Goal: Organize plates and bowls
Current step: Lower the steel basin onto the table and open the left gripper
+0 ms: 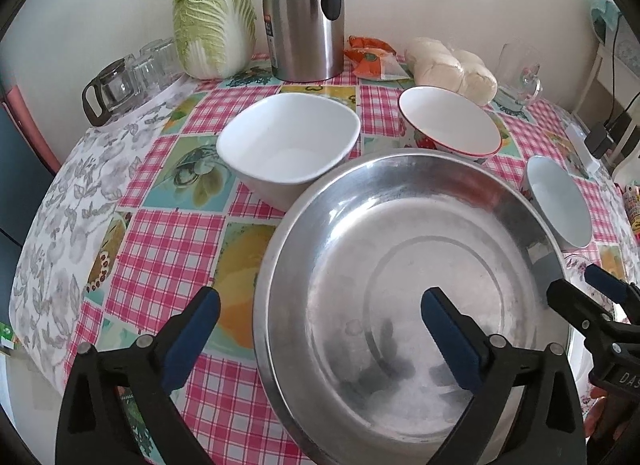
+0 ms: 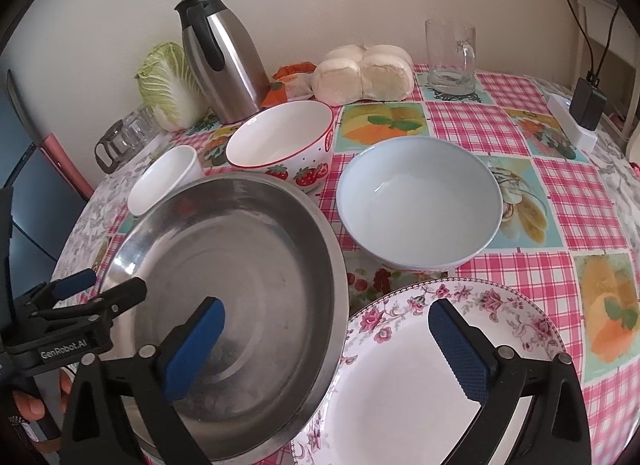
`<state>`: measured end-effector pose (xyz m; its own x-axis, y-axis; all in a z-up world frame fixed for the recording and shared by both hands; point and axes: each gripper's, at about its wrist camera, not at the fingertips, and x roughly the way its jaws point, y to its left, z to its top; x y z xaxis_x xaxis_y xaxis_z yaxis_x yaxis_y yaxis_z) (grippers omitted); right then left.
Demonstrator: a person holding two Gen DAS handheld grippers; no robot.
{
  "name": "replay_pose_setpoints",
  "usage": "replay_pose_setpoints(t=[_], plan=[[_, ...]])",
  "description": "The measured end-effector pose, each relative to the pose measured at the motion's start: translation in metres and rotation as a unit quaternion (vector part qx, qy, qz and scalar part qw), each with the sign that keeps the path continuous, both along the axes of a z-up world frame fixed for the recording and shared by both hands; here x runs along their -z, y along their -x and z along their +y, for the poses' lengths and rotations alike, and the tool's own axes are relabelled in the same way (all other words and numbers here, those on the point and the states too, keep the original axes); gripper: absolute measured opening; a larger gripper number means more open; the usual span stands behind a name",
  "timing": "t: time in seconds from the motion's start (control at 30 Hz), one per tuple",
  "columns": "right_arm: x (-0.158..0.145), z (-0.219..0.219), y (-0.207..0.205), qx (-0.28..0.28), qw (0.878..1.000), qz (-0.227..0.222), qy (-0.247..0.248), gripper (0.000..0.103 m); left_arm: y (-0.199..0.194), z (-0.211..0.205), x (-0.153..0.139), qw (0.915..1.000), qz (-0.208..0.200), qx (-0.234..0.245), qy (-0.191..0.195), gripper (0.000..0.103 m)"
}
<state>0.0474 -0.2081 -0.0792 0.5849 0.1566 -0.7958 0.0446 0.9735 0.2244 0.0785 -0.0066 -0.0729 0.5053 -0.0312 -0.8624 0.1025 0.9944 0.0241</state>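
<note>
Your left claw (image 1: 320, 319) gapes wide, lower centre, straddling the steel pan's (image 1: 404, 265) left rim. A square white bowl (image 1: 288, 141) sits just beyond it.

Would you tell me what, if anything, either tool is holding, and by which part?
Nothing is held: the left tool and right tool are both open, each straddling the rim of the steel plate without closing.

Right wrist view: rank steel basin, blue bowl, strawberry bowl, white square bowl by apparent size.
1. steel basin
2. blue bowl
3. strawberry bowl
4. white square bowl, partly hidden behind the basin.
The basin is nearest the camera, so its lead is exaggerated.
</note>
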Motion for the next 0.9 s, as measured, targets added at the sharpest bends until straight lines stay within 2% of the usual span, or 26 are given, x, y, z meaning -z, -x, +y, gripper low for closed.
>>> replay_pose_setpoints(t=[0.13, 0.4, 0.57, 0.77, 0.9], plan=[[-0.002, 0.0, 0.001, -0.002, 1.0, -0.007, 0.0, 0.103, 0.001, -0.002, -0.002, 1.0, -0.006, 0.005, 0.001, 0.102], [-0.007, 0.001, 0.004, -0.006, 1.0, -0.026, 0.01, 0.103, 0.007, -0.005, -0.019, 0.9981, -0.04, 0.022, 0.041, 0.102], [-0.014, -0.003, 0.009, -0.007, 0.999, -0.037, 0.009, 0.103, 0.012, -0.015, -0.031, 0.9964, -0.07, 0.033, 0.036, 0.102], [-0.022, -0.017, 0.016, 0.003, 0.999, -0.043, 0.0, 0.103, 0.016, -0.021, -0.039, 0.9944, -0.065, 0.037, 0.075, 0.102], [-0.028, -0.031, 0.022, 0.015, 0.999, -0.048, -0.011, 0.103, 0.023, -0.03, -0.048, 0.9912, -0.086, 0.048, 0.089, 0.102]])
